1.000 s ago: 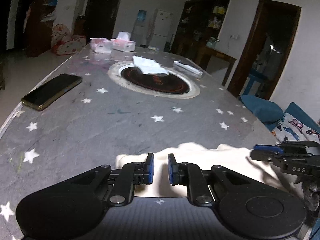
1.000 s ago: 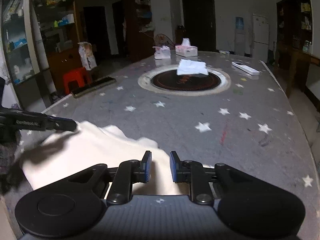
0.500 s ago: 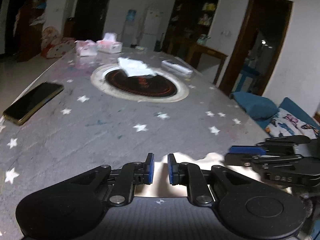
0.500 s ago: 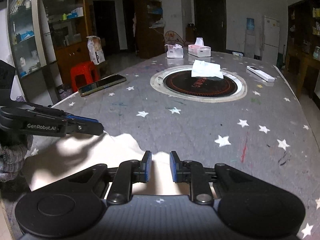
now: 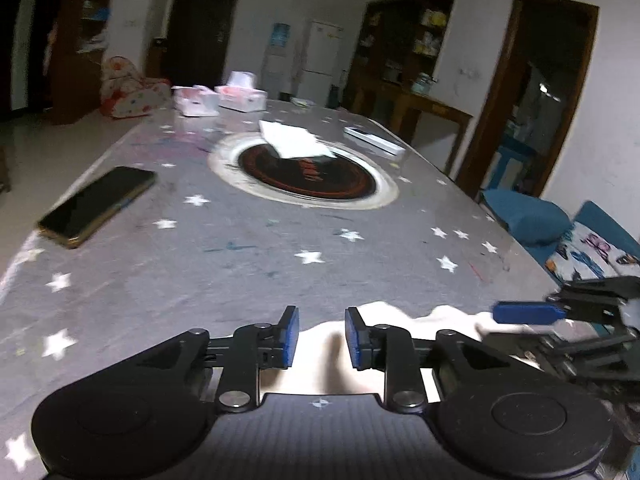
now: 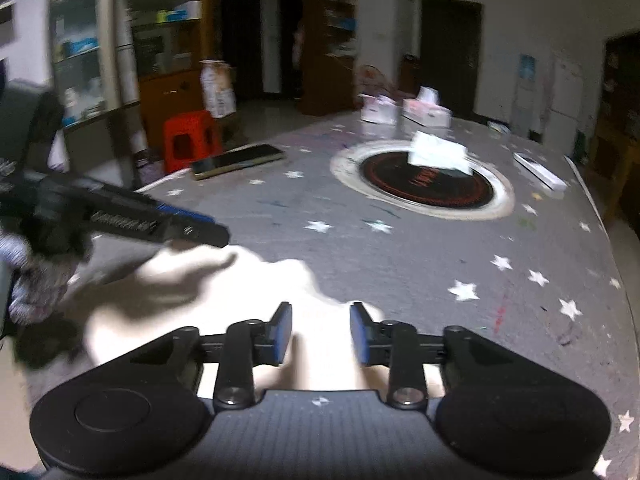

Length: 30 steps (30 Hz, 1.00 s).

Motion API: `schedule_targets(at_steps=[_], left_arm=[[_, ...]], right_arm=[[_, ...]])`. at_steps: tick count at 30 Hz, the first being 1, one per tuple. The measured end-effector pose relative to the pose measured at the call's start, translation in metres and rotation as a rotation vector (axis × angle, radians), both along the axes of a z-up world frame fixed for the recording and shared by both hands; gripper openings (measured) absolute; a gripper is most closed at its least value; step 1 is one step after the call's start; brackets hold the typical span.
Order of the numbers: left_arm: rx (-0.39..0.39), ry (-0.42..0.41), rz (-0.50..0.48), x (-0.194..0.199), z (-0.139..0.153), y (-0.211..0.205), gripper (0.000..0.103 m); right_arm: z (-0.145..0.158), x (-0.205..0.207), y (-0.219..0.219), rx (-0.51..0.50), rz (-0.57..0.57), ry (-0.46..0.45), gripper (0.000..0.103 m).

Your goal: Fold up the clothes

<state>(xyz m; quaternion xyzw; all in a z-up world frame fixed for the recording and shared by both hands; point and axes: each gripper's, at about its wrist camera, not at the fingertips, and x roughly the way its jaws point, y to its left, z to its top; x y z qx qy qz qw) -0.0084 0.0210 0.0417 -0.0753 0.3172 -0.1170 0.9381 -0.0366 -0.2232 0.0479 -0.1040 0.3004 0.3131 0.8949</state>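
**Inspector:** Report the scene, left to right.

**Operator:** At far left on the tabletop (image 5: 248, 248) lies a dark phone (image 5: 98, 206). My left gripper (image 5: 322, 334) comes next, jaws parted with a clear gap and nothing pinched between them. The cream garment (image 5: 384, 320) sits at the near edge of the tabletop, directly under and just ahead of both tools. My right gripper (image 6: 320, 330) is likewise released, hovering over the cloth.

**Inspector:** Progress on the fold?

**Operator:** In my judgement, undetermined. The garment lies as a compact, rumpled patch with an uneven far edge. That fits a fold just laid and let go, or cloth about to be gripped for one. I see no crisp, squared edges, so I would not call it finished.

**Inspector:** Differences between views?

**Operator:** The right wrist view shows far more of the garment's spread, a red stool (image 6: 192, 136) and shelving beyond the tabletop. The left wrist view shows only a strip of the cloth, plus a blue cushion (image 5: 524, 216) at right. Both show the round inset hob (image 5: 308, 176), with white paper on it, and tissue boxes (image 5: 240, 96).
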Motion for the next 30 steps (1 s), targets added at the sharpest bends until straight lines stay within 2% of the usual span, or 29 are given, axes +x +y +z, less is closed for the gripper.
schedule_targets(at_steps=[2, 5, 10, 14, 19, 24, 26, 27, 28, 30], left_arm=[[-0.003, 0.008, 0.040, -0.010, 0.000, 0.012, 0.044], [-0.008, 0.020, 0.100, -0.025, 0.000, 0.031, 0.048], [-0.032, 0.028, 0.180, -0.046, -0.002, 0.056, 0.056], [-0.069, 0.045, 0.225, -0.057, -0.004, 0.070, 0.066], [-0.131, 0.078, 0.265, -0.068, -0.007, 0.084, 0.071], [-0.191, 0.092, 0.262, -0.072, -0.008, 0.084, 0.074], [-0.226, 0.102, 0.261, -0.071, -0.008, 0.083, 0.076], [-0.243, 0.110, 0.258, -0.070, -0.009, 0.083, 0.077], [-0.261, 0.119, 0.255, -0.069, -0.010, 0.082, 0.077], [-0.294, 0.135, 0.249, -0.067, -0.011, 0.080, 0.077]], right_arm=[[0.004, -0.013, 0.007, -0.005, 0.051, -0.011, 0.033], [0.008, -0.032, 0.021, -0.016, 0.127, -0.023, 0.039], [0.006, -0.060, 0.055, -0.049, 0.264, -0.030, 0.043], [0.000, -0.074, 0.083, -0.090, 0.353, -0.042, 0.044], [-0.012, -0.089, 0.122, -0.166, 0.466, -0.080, 0.044], [-0.025, -0.095, 0.144, -0.234, 0.489, -0.119, 0.043], [-0.029, -0.096, 0.149, -0.250, 0.487, -0.128, 0.036], [-0.029, -0.096, 0.149, -0.249, 0.477, -0.128, 0.025], [-0.028, -0.094, 0.148, -0.246, 0.457, -0.128, 0.019], [-0.025, -0.087, 0.144, -0.208, 0.434, -0.097, 0.013]])
